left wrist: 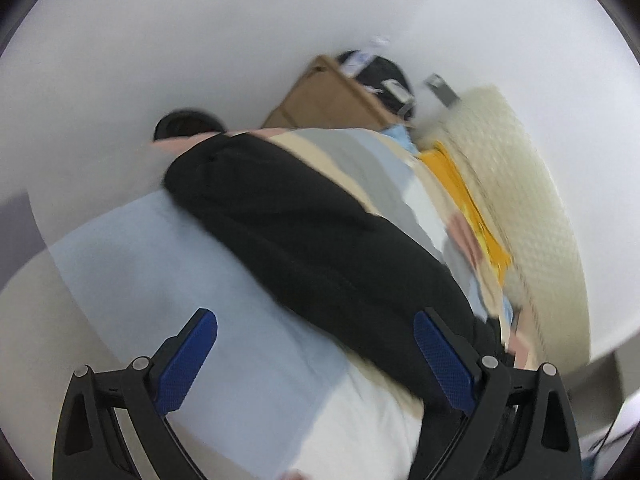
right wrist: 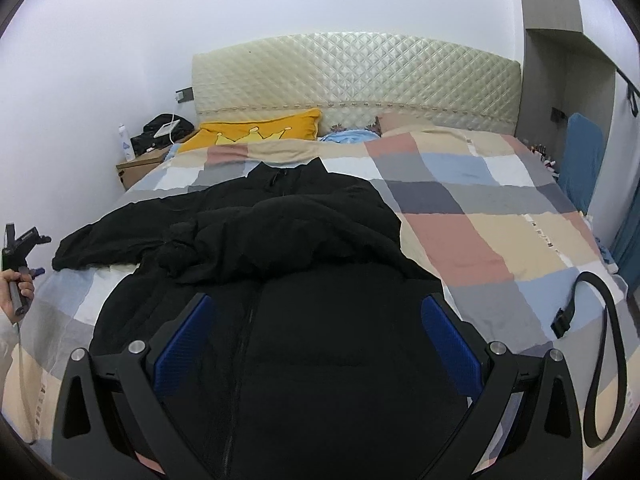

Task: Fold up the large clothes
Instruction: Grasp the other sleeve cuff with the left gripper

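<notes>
In your left wrist view, the picture is tilted and smeared with motion. Your left gripper (left wrist: 316, 354) has its blue-padded fingers (left wrist: 188, 360) spread wide with nothing between them. The large black zip-up jacket (left wrist: 312, 240) runs diagonally across the patchwork bedcover of pale blue, beige, grey and pink squares (left wrist: 160, 280); its near end lies just behind the right-hand finger, though you cannot tell whether they touch. Beyond the jacket sit a mustard-yellow pillow (left wrist: 464, 188), the cream quilted headboard (left wrist: 520, 184) and a brown wooden bedside cabinet (left wrist: 332, 100), all blurred.

In your right wrist view, your right gripper (right wrist: 316, 344) also stands wide apart, gripping nothing, and hovers over the jacket's lower body (right wrist: 320, 340). The jacket lies on the bedcover (right wrist: 500, 208), collar toward the headboard (right wrist: 356, 80), zipper running down its middle, with one sleeve folded across the chest and the other stretched out to the left. The yellow pillow (right wrist: 256, 132) rests against the headboard. A black strap with a buckle (right wrist: 612, 340) loops on the bedcover at the right, apart from the jacket. At the far left edge, your left hand (right wrist: 16, 288) holds its gripper off the side of the bed.
</notes>
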A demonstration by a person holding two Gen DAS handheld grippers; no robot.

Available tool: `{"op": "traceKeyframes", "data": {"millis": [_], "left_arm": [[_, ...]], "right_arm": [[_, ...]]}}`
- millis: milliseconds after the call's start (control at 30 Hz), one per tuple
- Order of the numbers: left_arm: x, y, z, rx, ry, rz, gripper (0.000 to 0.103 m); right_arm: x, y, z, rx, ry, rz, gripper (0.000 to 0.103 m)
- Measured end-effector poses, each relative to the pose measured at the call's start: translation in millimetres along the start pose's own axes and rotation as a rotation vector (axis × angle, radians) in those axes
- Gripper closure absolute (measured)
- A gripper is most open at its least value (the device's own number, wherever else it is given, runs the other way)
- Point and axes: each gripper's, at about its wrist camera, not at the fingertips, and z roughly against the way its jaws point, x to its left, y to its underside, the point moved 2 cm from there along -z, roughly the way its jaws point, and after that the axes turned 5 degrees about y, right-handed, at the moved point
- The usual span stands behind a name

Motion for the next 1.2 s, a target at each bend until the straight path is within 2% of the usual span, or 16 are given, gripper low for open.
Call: {"op": "traceKeyframes", "data": {"millis": [100, 167, 300, 400, 500, 567, 667, 733, 767, 833, 900, 1000, 1100, 1200], "left_arm": [[26, -11, -17, -0.059, 0.01, 0.081, 0.011], [36, -14, -30, -0.079, 0.028, 0.098, 0.012], [49, -19, -69, -0.059, 0.061, 0.126, 0.023], [53, -24, -95, -0.05, 0.045, 0.12, 0.023], [50, -34, -107, -0.086, 0.02, 0.107, 0.023], [49, -41, -107, -0.129, -0.003, 0.104, 0.026], [50, -53, -107, -0.169, -0.029, 0.12, 0.045], [47, -59, -106, -0.186, -0.058, 0.111, 0.066], [44, -60, -105, -0.191, -0.07, 0.094, 0.07], [27, -58, -98, -0.214, -0.117, -0.003, 0.081], [11, -56, -92, -0.219, -0.16, -0.069, 0.086], [-6, -55, -78, -0.233, -0.187, -0.087, 0.086], [-23, -56, -58, -0.257, -0.16, -0.085, 0.09], [-54, -57, -32, -0.288, -0.149, -0.141, 0.092]], "right_arm": [[8, 0, -2, 0.003, -0.003, -0.012, 0.0], [12, 1, -6, 0.022, -0.009, 0.002, 0.0], [9, 1, -13, 0.039, 0.029, 0.018, 0.0], [6, 4, -23, 0.059, 0.038, 0.006, 0.0], [9, 7, -36, 0.074, 0.042, -0.005, 0.0], [10, 8, -44, 0.076, 0.043, -0.012, 0.0], [6, 11, -60, 0.09, 0.056, -0.013, 0.0], [1, 12, -66, 0.107, 0.063, -0.025, 0.0], [-1, 12, -67, 0.109, 0.067, -0.033, 0.0], [-7, 12, -68, 0.112, 0.065, -0.046, 0.0], [-9, 11, -66, 0.117, 0.044, -0.045, 0.0], [-7, 5, -59, 0.096, 0.001, -0.02, 0.0], [-8, 1, -44, 0.059, -0.016, 0.015, 0.0], [-13, 0, -30, 0.041, -0.059, 0.011, 0.0]]}}
